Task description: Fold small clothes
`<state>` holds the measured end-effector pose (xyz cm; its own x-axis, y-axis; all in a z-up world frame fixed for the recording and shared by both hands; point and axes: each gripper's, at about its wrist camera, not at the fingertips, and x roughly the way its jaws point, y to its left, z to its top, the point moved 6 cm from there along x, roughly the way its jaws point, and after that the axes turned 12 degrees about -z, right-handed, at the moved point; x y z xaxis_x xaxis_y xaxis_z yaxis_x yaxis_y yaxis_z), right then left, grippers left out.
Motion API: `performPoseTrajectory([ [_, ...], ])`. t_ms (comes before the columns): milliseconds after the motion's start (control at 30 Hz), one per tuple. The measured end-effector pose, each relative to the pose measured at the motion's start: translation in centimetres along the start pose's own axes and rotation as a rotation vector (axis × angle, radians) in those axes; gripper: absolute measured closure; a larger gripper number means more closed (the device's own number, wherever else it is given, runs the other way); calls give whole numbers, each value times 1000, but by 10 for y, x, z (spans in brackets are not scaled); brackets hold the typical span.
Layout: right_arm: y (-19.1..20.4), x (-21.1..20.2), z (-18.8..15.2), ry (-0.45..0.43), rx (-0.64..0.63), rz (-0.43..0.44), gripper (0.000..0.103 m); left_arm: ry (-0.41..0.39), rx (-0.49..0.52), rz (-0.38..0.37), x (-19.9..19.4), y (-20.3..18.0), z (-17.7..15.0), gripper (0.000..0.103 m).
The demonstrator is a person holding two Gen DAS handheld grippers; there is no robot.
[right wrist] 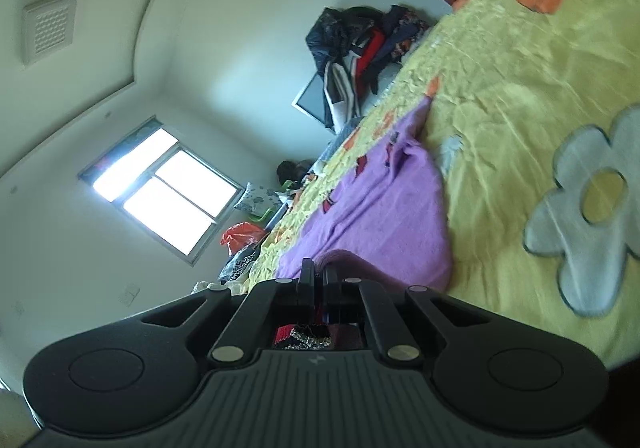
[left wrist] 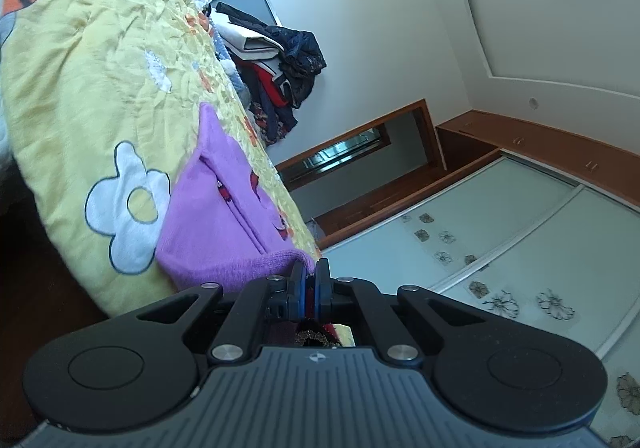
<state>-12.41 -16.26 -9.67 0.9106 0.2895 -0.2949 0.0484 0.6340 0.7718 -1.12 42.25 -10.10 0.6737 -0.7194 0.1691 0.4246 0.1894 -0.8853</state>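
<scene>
A small purple knitted garment with little red motifs lies on a yellow quilt. My left gripper is shut on the near corner of its ribbed hem, which is pinched between the blue pads. In the right wrist view the same purple garment stretches away over the quilt. My right gripper is shut on another near edge of it, where the cloth bunches up at the fingertips. Both views are rolled sideways, so the bed runs steeply across the frame.
A heap of dark, red and white clothes sits at the far end of the bed, also seen as a clothes heap from the right. Sliding wardrobe doors stand beside the bed. A bright window and an orange bag are beyond.
</scene>
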Motion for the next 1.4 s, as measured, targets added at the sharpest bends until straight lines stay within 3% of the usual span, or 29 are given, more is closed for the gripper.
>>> performPoseTrajectory([
  [700, 13, 36, 31, 7, -126, -45, 99, -16, -4, 13, 34, 14, 25, 100],
  [933, 18, 77, 62, 26, -124, -57, 99, -30, -22, 52, 68, 28, 49, 100],
  [1267, -11, 156, 109, 81, -23, -133, 99, -42, -54, 135, 133, 67, 106, 103],
  [1333, -17, 170, 110, 108, -16, -151, 99, -25, -53, 160, 144, 75, 114, 103],
  [1400, -22, 183, 109, 150, -14, -168, 99, 39, -54, 168, 156, 81, 115, 103],
])
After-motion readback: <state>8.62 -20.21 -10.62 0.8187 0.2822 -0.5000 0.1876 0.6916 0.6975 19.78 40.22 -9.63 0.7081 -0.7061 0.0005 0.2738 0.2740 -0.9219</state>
